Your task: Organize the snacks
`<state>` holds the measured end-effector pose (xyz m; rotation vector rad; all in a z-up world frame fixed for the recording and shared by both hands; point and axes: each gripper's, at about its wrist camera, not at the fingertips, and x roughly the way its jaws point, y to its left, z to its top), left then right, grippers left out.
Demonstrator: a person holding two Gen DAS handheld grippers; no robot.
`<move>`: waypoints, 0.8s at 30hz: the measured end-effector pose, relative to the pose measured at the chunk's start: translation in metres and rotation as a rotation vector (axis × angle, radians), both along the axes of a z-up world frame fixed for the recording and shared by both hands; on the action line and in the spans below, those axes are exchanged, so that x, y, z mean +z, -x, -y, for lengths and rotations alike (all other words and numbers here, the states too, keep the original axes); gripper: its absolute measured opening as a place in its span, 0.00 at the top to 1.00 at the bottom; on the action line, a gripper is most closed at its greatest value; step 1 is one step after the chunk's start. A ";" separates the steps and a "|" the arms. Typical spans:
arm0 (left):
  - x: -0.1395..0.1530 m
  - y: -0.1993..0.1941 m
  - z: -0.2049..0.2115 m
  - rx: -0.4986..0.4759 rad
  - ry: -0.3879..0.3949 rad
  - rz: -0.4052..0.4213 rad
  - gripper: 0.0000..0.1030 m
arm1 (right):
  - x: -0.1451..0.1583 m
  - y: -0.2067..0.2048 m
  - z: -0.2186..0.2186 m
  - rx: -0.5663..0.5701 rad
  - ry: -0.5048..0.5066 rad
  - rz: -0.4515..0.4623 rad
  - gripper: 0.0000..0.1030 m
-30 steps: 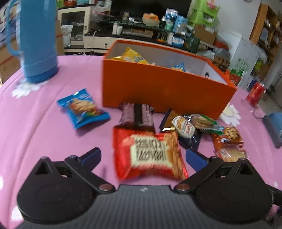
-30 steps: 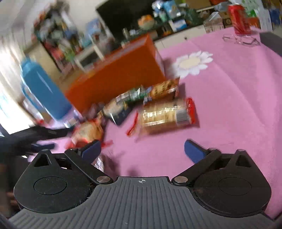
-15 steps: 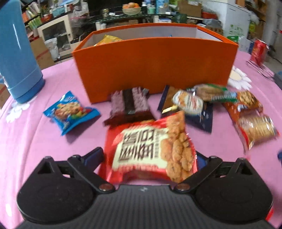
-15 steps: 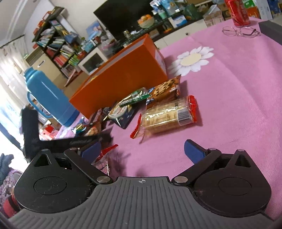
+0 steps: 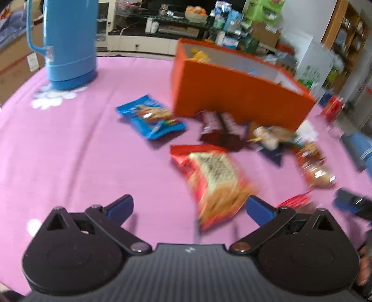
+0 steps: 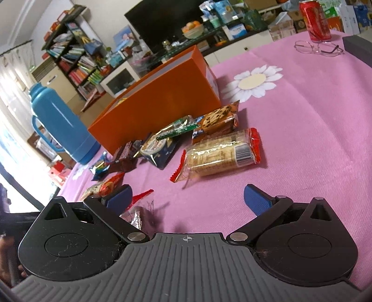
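Note:
An orange box point(image 5: 234, 97) point(image 6: 160, 109) stands on the pink tablecloth with a few snacks inside. Loose snacks lie in front of it: a red biscuit bag point(image 5: 214, 178), a blue packet point(image 5: 150, 117), a brown chocolate pack point(image 5: 218, 126) and a clear cracker sleeve point(image 6: 220, 153) beside a cookie pack point(image 6: 219, 119). My left gripper point(image 5: 189, 205) is open and empty, with the red bag just ahead, toward its right finger. My right gripper point(image 6: 187, 196) is open and empty, short of the cracker sleeve, with a small wrapper point(image 6: 137, 209) by its left finger.
A tall blue thermos point(image 5: 69, 44) point(image 6: 60, 125) stands at the table's far left. A red soda can point(image 6: 315, 21), glasses point(image 6: 317, 47) and a dark case point(image 6: 358, 50) sit at the far right. Shelves and a TV stand lie beyond the table.
My left gripper has pulled back and swung left, so the red bag now lies ahead and right of it instead of between the fingers. My right gripper has barely moved.

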<state>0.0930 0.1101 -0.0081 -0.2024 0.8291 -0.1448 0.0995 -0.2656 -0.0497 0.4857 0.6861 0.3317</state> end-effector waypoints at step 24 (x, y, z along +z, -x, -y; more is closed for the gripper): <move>-0.031 -0.058 0.073 0.068 -0.224 -0.014 0.04 | 0.003 0.028 -0.111 0.309 0.460 0.151 0.56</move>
